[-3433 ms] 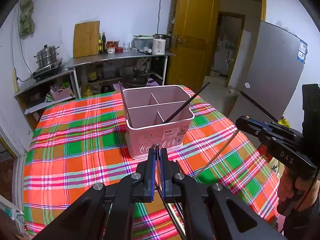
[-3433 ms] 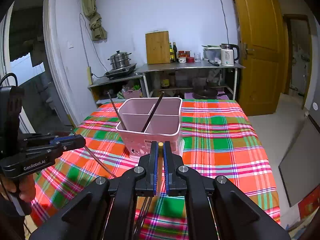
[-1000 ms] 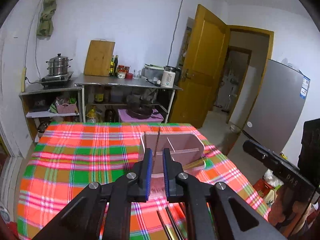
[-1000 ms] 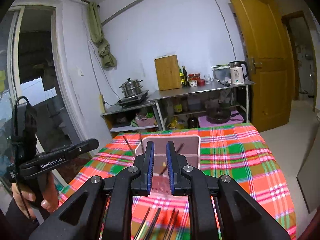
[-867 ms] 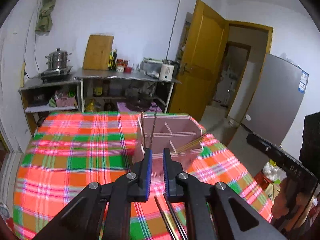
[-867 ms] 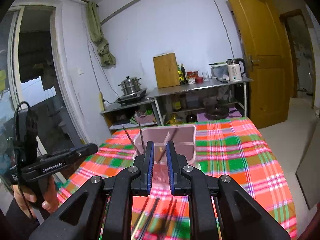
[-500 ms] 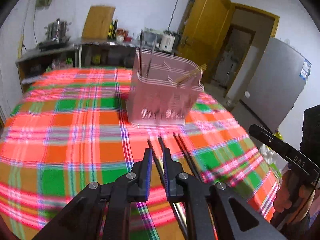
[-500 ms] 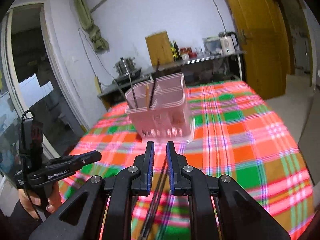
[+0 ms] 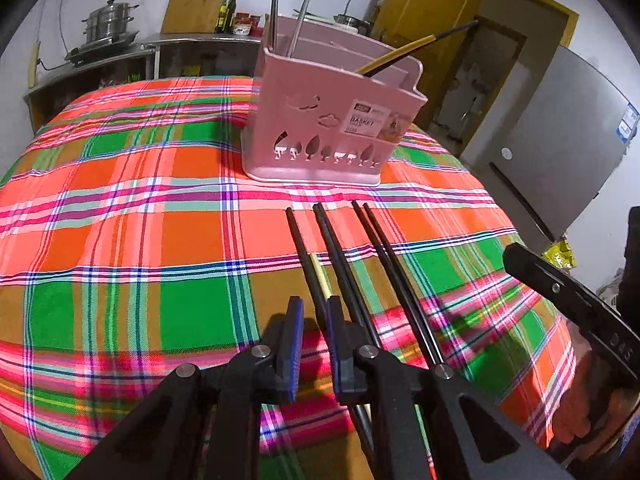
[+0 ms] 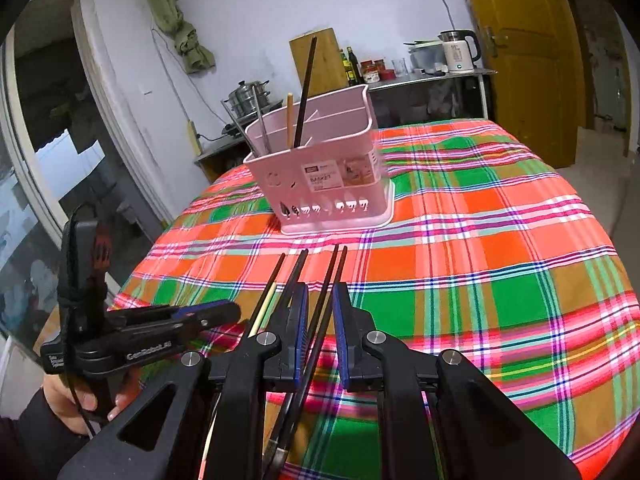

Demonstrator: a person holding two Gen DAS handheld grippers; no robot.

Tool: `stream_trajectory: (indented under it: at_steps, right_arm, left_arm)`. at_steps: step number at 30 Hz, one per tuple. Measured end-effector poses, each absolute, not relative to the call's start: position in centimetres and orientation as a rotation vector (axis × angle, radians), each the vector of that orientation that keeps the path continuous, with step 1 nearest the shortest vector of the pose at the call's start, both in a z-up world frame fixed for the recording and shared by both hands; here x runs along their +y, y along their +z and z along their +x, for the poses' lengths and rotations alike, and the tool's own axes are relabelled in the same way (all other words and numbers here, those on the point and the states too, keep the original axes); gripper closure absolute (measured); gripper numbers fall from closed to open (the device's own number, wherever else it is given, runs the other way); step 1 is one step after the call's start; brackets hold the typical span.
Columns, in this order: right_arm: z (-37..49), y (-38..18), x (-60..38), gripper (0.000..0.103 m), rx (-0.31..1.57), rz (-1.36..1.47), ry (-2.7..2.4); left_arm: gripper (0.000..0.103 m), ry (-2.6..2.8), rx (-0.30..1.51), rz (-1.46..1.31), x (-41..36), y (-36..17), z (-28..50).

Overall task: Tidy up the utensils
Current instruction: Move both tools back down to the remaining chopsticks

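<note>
A pink utensil basket [image 9: 332,120] stands on the plaid tablecloth and also shows in the right wrist view [image 10: 324,184]. It holds metal chopsticks [image 9: 288,8] on its left side and a black-and-yellow chopstick [image 9: 404,50] leaning right. Several black chopsticks [image 9: 356,264] lie side by side on the cloth in front of it, one with a yellow end [image 9: 320,276]. My left gripper [image 9: 314,308] is open, low over their near ends. My right gripper [image 10: 320,292] is open, with one black chopstick [image 10: 324,300] lying between its fingers.
The round table's plaid cloth [image 9: 120,208] drops off at the near and side edges. A counter with a steamer pot [image 9: 110,20], cutting board and kettle [image 10: 456,52] stands behind. A yellow door [image 10: 524,40] and a grey fridge [image 9: 560,132] are to the right.
Both grippers have come down from above the basket to just over the chopsticks lying on the cloth. Both sets of jaws have opened wider.
</note>
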State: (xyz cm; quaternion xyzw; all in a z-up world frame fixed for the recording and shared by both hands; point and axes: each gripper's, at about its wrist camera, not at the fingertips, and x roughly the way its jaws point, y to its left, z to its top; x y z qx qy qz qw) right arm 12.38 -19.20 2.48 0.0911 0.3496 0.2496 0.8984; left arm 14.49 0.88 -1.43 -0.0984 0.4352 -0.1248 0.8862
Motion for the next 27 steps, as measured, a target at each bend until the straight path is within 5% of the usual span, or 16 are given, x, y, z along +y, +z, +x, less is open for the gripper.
stream_trajectory:
  at_steps: [10, 27]
  right_arm:
    - [12.8, 1.8, -19.2, 0.09, 0.746, 0.191, 0.515]
    - [12.9, 1.5, -19.4, 0.09, 0.756, 0.195, 0.511]
  left_arm:
    - [0.081, -0.228, 0.919, -0.19, 0.2, -2.5, 15.8]
    - [0.082, -0.208, 0.893, -0.121, 0.2, -2.6, 14.8]
